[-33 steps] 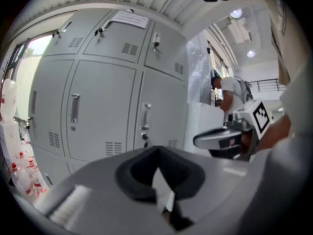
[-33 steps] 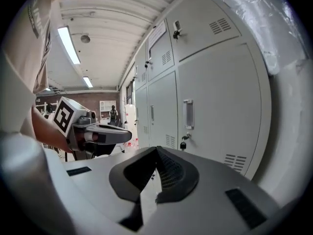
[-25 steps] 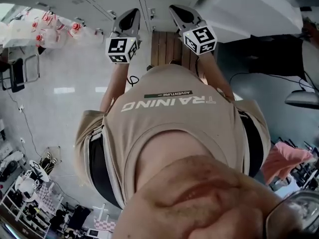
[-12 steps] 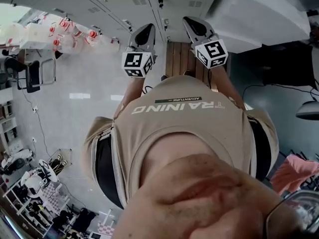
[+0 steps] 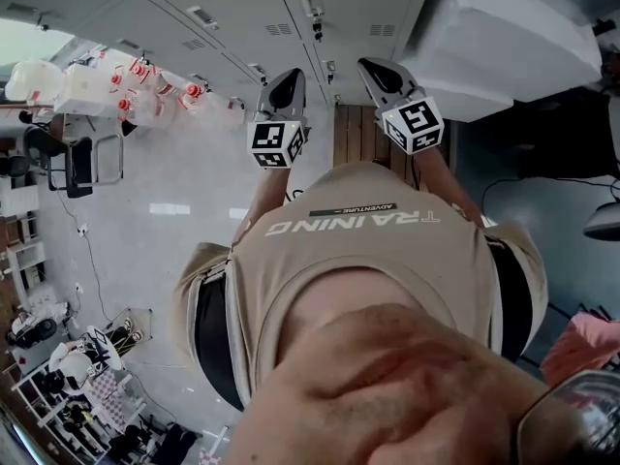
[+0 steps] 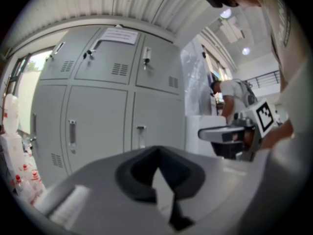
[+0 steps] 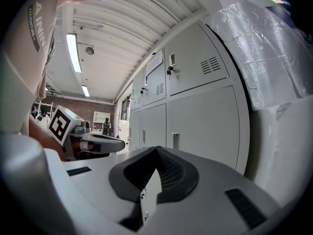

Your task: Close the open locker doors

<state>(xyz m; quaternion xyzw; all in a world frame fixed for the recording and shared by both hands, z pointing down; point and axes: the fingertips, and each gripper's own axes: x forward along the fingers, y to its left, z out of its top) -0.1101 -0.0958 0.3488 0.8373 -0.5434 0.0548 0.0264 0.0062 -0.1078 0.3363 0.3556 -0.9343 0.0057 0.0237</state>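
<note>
I hold both grippers short of the grey lockers (image 6: pixel 98 111), touching nothing. The left gripper (image 6: pixel 157 153) has its jaws pressed together, empty; the right gripper (image 7: pixel 157 152) likewise. Every locker door in view sits flush. Shirt (image 5: pixel 354 223) print: "TRAINING", "ADVENTURE". Door notice (image 6: pixel 119 35): illegible.

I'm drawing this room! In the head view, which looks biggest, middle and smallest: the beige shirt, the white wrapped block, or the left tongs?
1. The beige shirt looks largest, but it is also nearest the camera, so this may not be its true rank.
2. The white wrapped block is in the middle.
3. The left tongs look smallest.
</note>
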